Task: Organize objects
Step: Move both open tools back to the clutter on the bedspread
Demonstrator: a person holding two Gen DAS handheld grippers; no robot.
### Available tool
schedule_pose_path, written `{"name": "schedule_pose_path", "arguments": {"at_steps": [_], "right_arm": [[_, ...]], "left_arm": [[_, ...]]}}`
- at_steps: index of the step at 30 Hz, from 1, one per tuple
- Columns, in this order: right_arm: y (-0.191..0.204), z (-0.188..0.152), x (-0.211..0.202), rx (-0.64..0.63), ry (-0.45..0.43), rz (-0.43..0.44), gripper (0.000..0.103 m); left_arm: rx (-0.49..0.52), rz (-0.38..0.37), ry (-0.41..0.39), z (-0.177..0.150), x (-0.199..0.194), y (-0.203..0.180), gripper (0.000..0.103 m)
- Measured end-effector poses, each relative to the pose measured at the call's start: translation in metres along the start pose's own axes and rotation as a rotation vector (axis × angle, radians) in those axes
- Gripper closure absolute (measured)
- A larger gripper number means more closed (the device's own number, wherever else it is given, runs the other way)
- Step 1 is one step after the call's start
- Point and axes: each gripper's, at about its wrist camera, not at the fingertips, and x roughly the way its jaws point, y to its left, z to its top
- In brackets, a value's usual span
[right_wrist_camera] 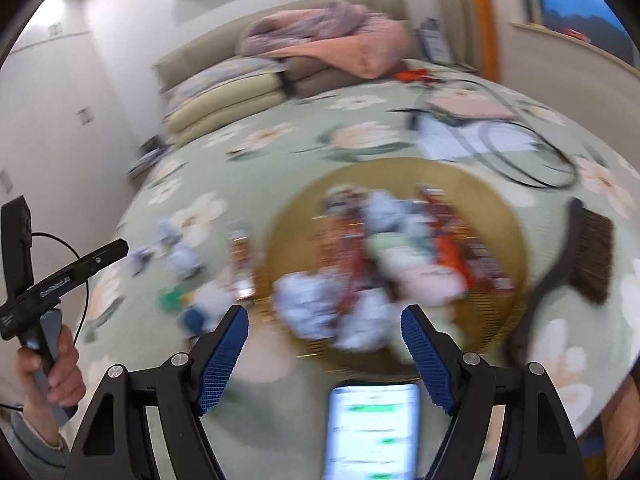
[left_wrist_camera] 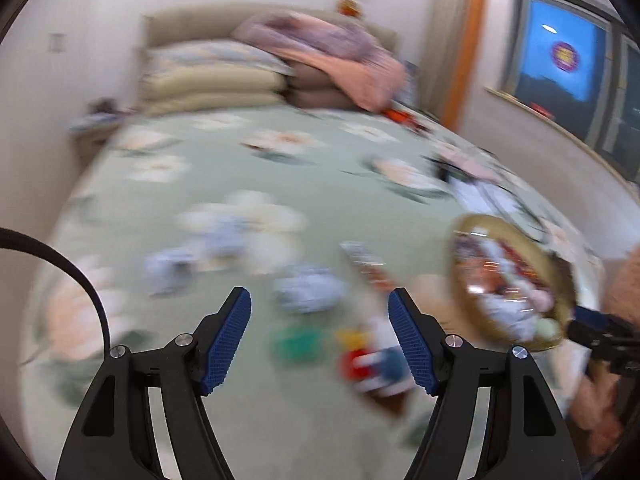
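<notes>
Both views are smeared by motion. A round golden basket (right_wrist_camera: 508, 216) sits on the flowered green bedspread (right_wrist_camera: 280, 136), heaped with pale cloth bundles and bright packets. My right gripper (right_wrist_camera: 324, 316) hovers over its near rim, open, with nothing between the pads. My left gripper (left_wrist_camera: 320, 300) is open too, over loose items left of the basket (left_wrist_camera: 460, 240): a pale blue bundle (left_wrist_camera: 308, 292), a green piece (left_wrist_camera: 296, 340), a red, yellow and blue piece (left_wrist_camera: 372, 364) and a long packet (left_wrist_camera: 364, 260). Neither gripper touches anything.
A lit phone (right_wrist_camera: 372, 428) lies close below the right gripper. A dark brush (right_wrist_camera: 592, 256) lies right of the basket, a looped cable (right_wrist_camera: 520, 160) beyond it. Pillows (left_wrist_camera: 208, 80) and a pink blanket (left_wrist_camera: 340, 56) fill the head end. A hand (right_wrist_camera: 48, 372) grips the left tool.
</notes>
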Motion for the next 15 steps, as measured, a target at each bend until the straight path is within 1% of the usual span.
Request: {"name": "schedule_pose_path", "arguments": {"at_steps": [2,3,4,5,7,9,11,13,15], "right_arm": [[0.034,-0.004,0.004,-0.072,0.004,0.039,0.021],[0.05,-0.007,0.007,-0.11,0.007,0.056,0.019],[0.072,-0.011,0.013,-0.159,0.013,0.078,0.019],[0.085,-0.014,0.017,-0.187,0.019,0.088,0.019],[0.116,-0.02,0.035,-0.231,0.048,0.113,0.019],[0.135,-0.025,0.053,-0.236,0.081,0.163,0.019],[0.153,-0.035,0.075,-0.227,0.109,0.205,0.019],[0.168,-0.048,0.097,-0.223,0.131,0.232,0.019],[0.177,-0.057,0.113,-0.23,0.138,0.228,0.019]], "left_arm": [[-0.037,0.068,0.003,-0.012,-0.016,0.038,0.029],[-0.061,0.096,0.018,-0.017,-0.02,0.057,0.029],[-0.087,0.119,0.035,-0.022,-0.021,0.075,0.029],[-0.106,0.139,0.055,-0.027,-0.022,0.092,0.029],[-0.135,0.187,0.065,-0.035,-0.022,0.118,0.029],[-0.187,0.199,0.077,-0.048,-0.016,0.142,0.029],[-0.219,0.203,0.118,-0.061,-0.003,0.158,0.029],[-0.216,0.24,0.15,-0.076,0.013,0.168,0.029],[-0.209,0.26,0.177,-0.092,0.028,0.172,0.029]]}}
